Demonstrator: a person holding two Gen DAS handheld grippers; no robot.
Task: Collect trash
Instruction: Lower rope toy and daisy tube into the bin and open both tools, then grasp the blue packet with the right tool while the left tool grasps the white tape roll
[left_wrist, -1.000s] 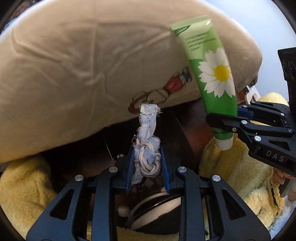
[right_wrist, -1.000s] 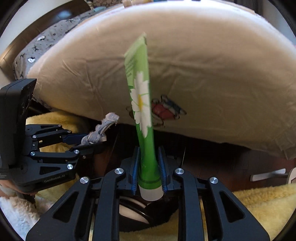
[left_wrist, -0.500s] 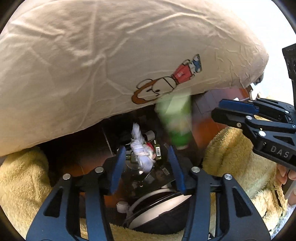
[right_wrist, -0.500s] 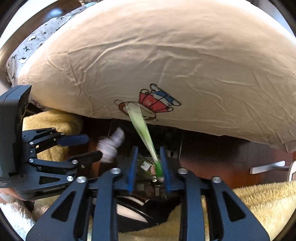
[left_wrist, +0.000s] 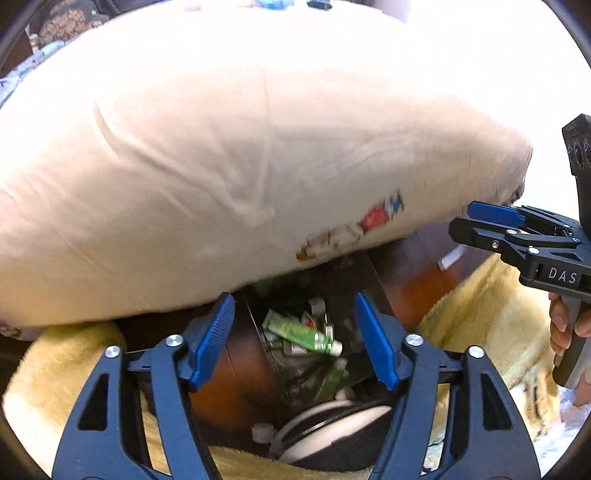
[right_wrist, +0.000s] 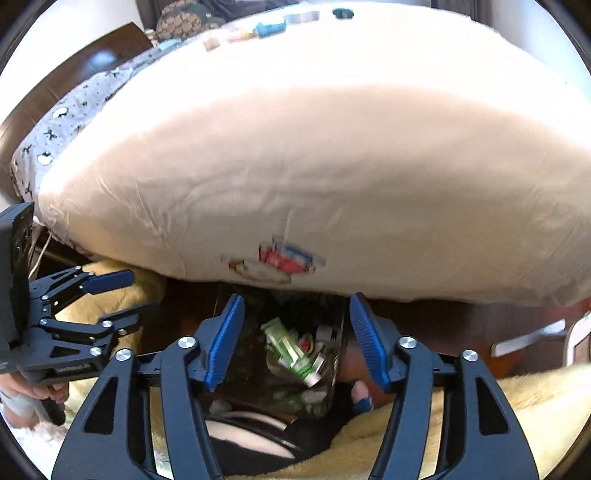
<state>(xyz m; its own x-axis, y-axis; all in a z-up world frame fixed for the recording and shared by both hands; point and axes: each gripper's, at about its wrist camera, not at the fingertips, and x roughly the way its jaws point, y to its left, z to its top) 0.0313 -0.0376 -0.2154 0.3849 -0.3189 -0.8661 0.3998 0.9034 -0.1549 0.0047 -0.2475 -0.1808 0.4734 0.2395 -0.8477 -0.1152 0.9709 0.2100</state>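
Note:
Both jaws are opening, with nothing pressed between the pads. My left gripper (left_wrist: 295, 339) hangs over a dark trash bin (left_wrist: 347, 295). A green daisy-print tube (left_wrist: 299, 332) lies on the litter inside, well below the fingers. In the right wrist view my right gripper (right_wrist: 295, 339) stands over the same bin (right_wrist: 332, 373), with the green tube (right_wrist: 288, 343) seen through the gap. Each gripper shows in the other's view: the right gripper (left_wrist: 480, 223) at the right edge, the left gripper (right_wrist: 122, 299) at the left. I cannot pick out the pale cloth scrap among the trash.
A big beige cushion (left_wrist: 221, 166) with a cartoon print overhangs the bin's far side. Yellow fluffy blanket (left_wrist: 480, 317) lies on both sides over dark wooden floor (right_wrist: 461, 325). A white round object (left_wrist: 332, 428) sits just under the fingers. A person's hand (left_wrist: 569, 325) holds the right gripper's handle.
Both grippers went from shut to open and rose a little. The green tube left the right jaws and the cloth scrap left the left jaws; both fell towards the bin.

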